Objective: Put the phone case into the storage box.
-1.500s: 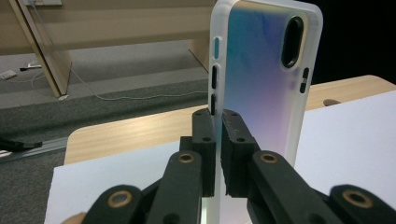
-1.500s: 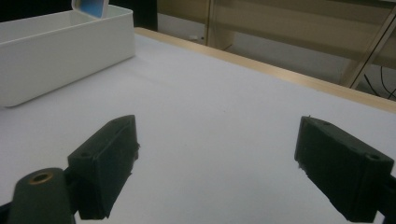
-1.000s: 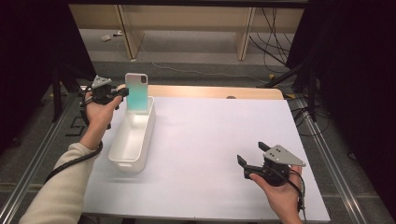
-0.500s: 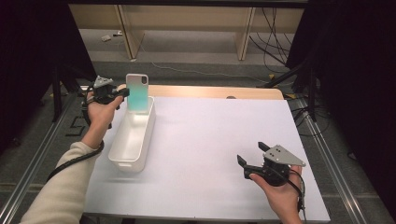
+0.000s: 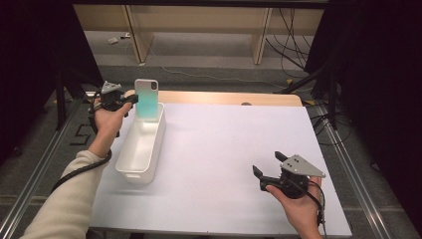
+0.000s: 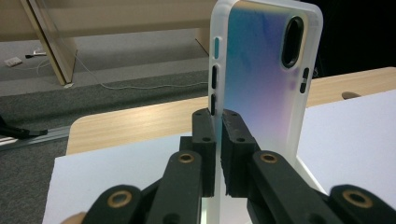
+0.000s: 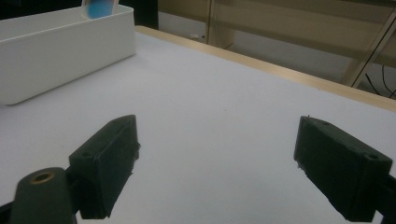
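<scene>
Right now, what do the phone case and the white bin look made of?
Phone case: likely soft plastic or silicone, with a frosted translucent rim and an iridescent teal-to-pink back. Bin: probably rigid moulded plastic, with smooth, matte-white, thin walls and rounded corners.

There's the desk (image 5: 219,149), covered by a white sheet (image 5: 234,164), with a strip of pale wood showing bare along its far edge. One thing stands directly on it: a long white bin (image 5: 142,147), lying lengthways right beside the left hand-held gripper (image 5: 130,101), its far end just below those jaws. The sheet runs plain and white from the bin across to the right hand-held gripper (image 5: 266,167), well apart from it.
</scene>
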`<state>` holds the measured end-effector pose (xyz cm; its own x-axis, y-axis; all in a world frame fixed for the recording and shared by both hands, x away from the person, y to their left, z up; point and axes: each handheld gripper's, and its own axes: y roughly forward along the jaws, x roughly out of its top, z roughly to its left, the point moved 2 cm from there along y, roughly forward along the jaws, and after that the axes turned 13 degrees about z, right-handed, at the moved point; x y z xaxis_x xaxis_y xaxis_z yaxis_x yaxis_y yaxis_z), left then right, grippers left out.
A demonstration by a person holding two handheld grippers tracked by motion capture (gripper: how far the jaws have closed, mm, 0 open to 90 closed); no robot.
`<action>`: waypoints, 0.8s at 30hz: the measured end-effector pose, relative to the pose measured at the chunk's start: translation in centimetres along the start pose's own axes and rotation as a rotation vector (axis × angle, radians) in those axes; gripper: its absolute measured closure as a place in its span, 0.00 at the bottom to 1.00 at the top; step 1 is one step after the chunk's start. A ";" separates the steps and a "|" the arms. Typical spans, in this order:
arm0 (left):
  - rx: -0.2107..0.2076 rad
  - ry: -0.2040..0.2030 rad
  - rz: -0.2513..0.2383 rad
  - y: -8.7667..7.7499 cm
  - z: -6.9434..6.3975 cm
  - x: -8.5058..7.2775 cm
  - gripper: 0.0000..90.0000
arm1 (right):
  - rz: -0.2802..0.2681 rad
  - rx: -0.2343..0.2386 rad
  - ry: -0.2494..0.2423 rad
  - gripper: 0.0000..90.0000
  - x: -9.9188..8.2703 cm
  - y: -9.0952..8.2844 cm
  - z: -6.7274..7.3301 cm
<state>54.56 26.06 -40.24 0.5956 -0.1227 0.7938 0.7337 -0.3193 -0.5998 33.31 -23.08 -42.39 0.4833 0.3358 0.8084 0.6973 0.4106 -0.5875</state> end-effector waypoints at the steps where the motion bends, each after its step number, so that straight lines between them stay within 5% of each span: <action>1: -0.003 -0.001 0.000 0.0 0.0 0.0 0.95 | 0.000 0.000 0.000 0.17 0.0 0.0 0.0; 24: -0.003 -0.006 0.010 1.0 -0.2 0.1 0.95 | -0.010 0.008 -0.004 0.17 -0.1 0.3 0.0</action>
<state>55.31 25.56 -40.72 0.6050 -0.1206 0.7871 0.7267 -0.3205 -0.6076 33.47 -22.93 -42.63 0.4744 0.3347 0.8142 0.6978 0.4210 -0.5796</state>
